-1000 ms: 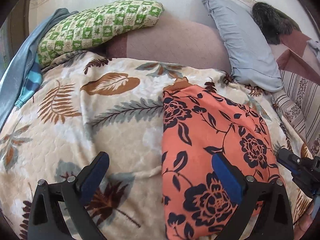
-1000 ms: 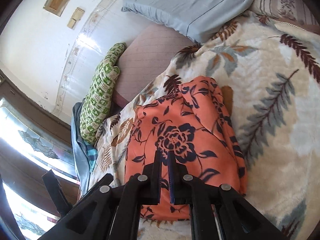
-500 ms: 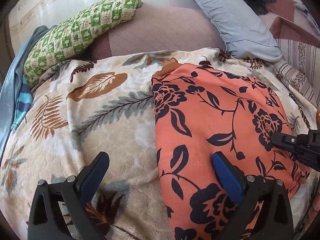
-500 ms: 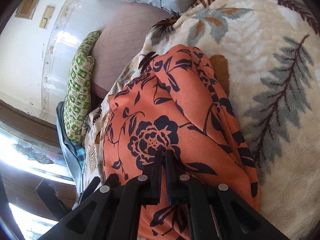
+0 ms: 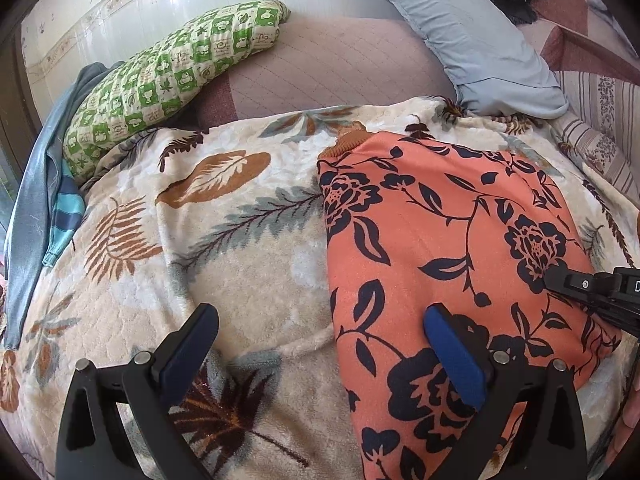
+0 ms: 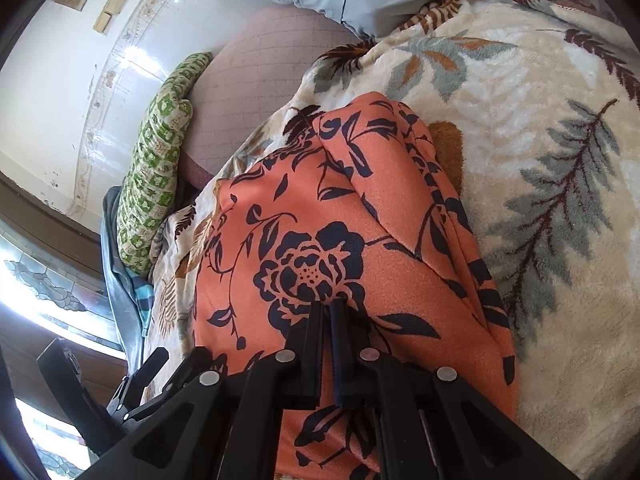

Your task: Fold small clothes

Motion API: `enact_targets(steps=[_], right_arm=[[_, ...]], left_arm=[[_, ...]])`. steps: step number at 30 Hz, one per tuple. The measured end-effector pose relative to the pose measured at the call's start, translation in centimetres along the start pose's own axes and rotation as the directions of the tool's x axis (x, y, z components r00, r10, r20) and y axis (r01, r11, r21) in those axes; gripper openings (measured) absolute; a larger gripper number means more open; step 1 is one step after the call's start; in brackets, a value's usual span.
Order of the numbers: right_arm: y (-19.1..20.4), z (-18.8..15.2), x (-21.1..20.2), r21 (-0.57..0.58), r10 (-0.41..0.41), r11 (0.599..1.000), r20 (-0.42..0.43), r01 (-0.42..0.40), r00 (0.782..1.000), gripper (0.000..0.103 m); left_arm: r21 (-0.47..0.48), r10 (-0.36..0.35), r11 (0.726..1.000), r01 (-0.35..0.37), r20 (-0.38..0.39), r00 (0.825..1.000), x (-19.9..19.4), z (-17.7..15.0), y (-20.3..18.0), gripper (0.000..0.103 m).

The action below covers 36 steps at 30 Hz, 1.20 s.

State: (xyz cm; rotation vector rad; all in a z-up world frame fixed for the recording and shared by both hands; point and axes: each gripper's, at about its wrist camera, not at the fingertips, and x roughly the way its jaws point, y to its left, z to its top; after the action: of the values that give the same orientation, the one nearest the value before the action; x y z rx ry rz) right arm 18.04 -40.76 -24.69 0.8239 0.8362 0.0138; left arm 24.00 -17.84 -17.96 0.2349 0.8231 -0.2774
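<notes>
An orange garment [image 5: 448, 248] with a dark blue flower print lies folded lengthwise on a cream leaf-patterned blanket [image 5: 224, 248]. My left gripper [image 5: 320, 340] is open and empty, low over the garment's left edge; its right finger is over the cloth, its left over the blanket. My right gripper [image 6: 329, 308] is shut, tips over the garment [image 6: 320, 248]; whether cloth is pinched is not visible. It also shows at the right edge of the left wrist view [image 5: 592, 292].
A green checked pillow [image 5: 172, 76] and a pale blue pillow [image 5: 468, 36] lie at the head of the bed. Blue clothes [image 5: 44, 184] hang at the left edge. A striped cover [image 5: 600, 144] lies at the right. A wall rises behind.
Both grippers have moved closer over the garment, which fills more of each view. The right gripper stays shut, the left stays open.
</notes>
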Motion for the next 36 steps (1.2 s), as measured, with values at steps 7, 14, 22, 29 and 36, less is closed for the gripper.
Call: enact_targets(steps=[7, 14, 22, 29, 36], right_arm=[[-0.1, -0.5, -0.5, 0.017, -0.003, 1.000, -0.002, 0.003, 1.000, 0.006], [1.0, -1.2, -2.1, 0.011, 0.033, 0.999, 0.023, -0.033, 0.999, 0.008], [3.6, -3.1, 1.1, -0.119, -0.005, 0.993, -0.119, -0.010, 0.993, 0.007], [2.7, -0.3, -1.6, -0.074, 0.072, 0.995, -0.024, -0.074, 0.997, 0.006], [-1.0, 2.7, -5.3, 0.036, 0.015, 0.999, 0.087, -0.018, 0.996, 0.041]], left_arm=[[-0.002, 0.049, 0.999, -0.049, 0.002, 0.999, -1.1, -0.5, 0.8, 0.102], [-0.069, 0.097, 0.993, -0.099, -0.031, 0.995, -0.8, -1.4, 3.8, 0.102], [-0.087, 0.041, 0.995, -0.048, -0.080, 0.996, 0.6, -1.9, 3.8, 0.102], [-0.197, -0.072, 0.977, 0.077, 0.033, 0.997, 0.1, 0.0, 5.4, 0.102], [-0.225, -0.255, 0.936, 0.271, 0.095, 0.962, 1.4, 1.0, 5.0, 0.102]])
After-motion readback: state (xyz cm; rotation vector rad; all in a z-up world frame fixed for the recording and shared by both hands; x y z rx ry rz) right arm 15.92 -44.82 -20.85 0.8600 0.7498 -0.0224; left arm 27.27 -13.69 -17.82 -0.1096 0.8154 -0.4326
